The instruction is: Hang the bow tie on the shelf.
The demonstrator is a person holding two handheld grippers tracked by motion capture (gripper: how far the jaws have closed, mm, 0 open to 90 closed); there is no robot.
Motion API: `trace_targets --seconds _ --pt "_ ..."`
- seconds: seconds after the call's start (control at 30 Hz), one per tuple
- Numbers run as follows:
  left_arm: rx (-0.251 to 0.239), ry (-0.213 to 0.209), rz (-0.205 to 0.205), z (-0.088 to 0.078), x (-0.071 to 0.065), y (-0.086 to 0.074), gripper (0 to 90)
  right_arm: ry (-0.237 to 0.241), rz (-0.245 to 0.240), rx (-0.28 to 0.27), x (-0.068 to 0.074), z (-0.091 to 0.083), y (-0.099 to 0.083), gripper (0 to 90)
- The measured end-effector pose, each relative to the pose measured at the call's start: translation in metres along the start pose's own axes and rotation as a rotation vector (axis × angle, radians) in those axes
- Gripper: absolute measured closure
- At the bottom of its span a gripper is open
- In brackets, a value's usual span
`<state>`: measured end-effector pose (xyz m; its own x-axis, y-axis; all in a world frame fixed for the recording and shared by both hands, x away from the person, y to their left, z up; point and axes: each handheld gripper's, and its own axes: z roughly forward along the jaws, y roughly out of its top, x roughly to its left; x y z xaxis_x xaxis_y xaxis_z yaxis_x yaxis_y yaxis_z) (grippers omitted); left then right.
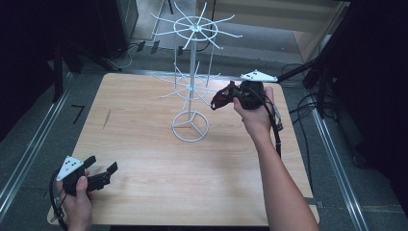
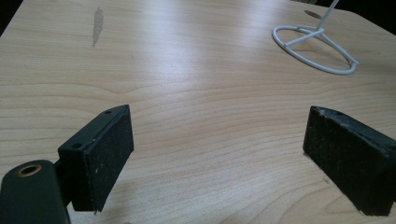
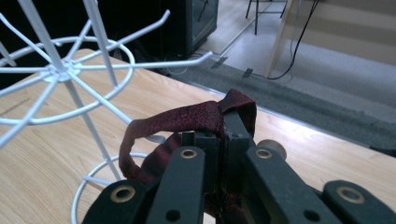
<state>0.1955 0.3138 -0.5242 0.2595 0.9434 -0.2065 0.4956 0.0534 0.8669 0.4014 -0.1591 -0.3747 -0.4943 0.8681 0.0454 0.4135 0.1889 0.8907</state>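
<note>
Here, a dark red band is held up beside a white wire rack on a wooden table.

The table [image 1: 144, 192] is the biggest thing, with the rack [image 1: 191, 72] standing upright on its ring base near the far middle. The right gripper [image 1: 226, 98] is raised just beside the rack's lower spokes, its jaws pinched tight on the band [image 3: 187, 119], which loops out towards the rack. The left gripper [image 1: 103, 168] rests near the table's near left corner, jaws spread wide with nothing between them.
</note>
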Motion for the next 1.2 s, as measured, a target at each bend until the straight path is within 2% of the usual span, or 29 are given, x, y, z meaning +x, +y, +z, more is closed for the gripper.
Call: trace_targets --seconds 0.27,0.47,0.67,0.87,1.03,1.1,1.17,1.2 --pt "-0.001 -0.001 -0.001 0.000 0.000 0.000 9.3 0.008 -0.009 0.041 0.005 0.018 -0.012 89.0" --pt "-0.001 0.000 -0.002 0.000 0.000 0.000 9.3 0.014 -0.010 0.028 0.013 0.027 -0.021 89.0" --pt "-0.002 0.000 -0.004 0.000 0.000 0.000 9.3 0.013 -0.003 0.039 0.021 0.041 -0.036 88.9" --pt "-0.001 -0.001 -0.004 0.000 0.000 0.000 9.3 0.018 0.043 0.012 0.028 0.050 -0.049 88.6" --pt "-0.001 -0.001 -0.003 0.000 0.000 0.000 9.3 0.017 0.059 0.033 0.030 0.059 -0.063 88.3" --pt "-0.001 -0.001 -0.003 0.000 0.000 0.000 9.3 0.023 0.085 0.031 0.030 0.061 -0.068 87.9" --pt "0.000 -0.001 -0.003 0.000 0.000 0.000 9.3 0.031 0.102 0.030 0.028 0.062 -0.073 85.2" --pt "-0.001 -0.001 -0.004 0.000 0.000 0.000 9.3 0.037 0.110 0.024 0.027 0.061 -0.075 80.5"
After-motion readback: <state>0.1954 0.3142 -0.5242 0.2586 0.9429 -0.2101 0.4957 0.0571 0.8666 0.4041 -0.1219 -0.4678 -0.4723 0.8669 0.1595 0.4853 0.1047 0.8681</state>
